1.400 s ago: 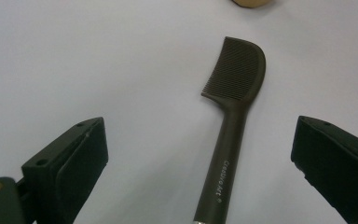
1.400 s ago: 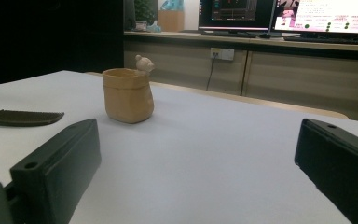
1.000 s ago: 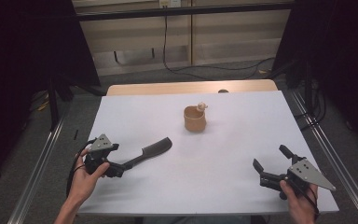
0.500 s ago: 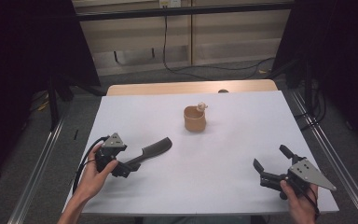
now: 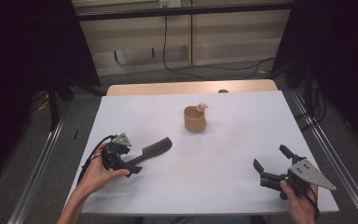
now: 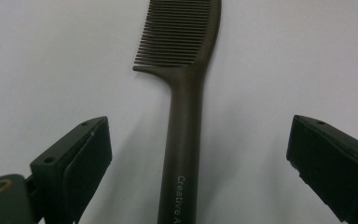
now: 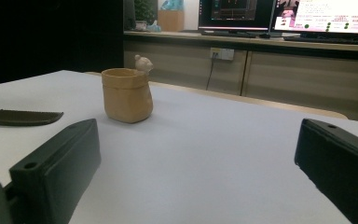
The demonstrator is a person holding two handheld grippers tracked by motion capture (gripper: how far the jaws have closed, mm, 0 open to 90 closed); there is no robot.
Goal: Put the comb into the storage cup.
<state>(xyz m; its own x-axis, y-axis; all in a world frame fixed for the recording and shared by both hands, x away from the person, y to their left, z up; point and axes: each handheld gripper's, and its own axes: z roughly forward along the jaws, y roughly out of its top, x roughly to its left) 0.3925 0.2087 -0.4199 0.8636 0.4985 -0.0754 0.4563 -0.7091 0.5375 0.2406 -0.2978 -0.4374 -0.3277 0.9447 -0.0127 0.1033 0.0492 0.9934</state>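
Near the table's (image 5: 242,100) left edge, I have advanced the left gripper (image 5: 131,166) over the last second along the dark comb (image 5: 154,148), so that in the left gripper view the comb's handle (image 6: 182,154) now lies flat between wide-spread jaws that do not touch it; I judge the grasp is set up but not closed. Toward the far middle the tan cup (image 5: 195,118) stands upright and unmoved. At the near right corner I keep the right gripper (image 5: 271,163) resting, jaws wide and empty, aimed at the cup.
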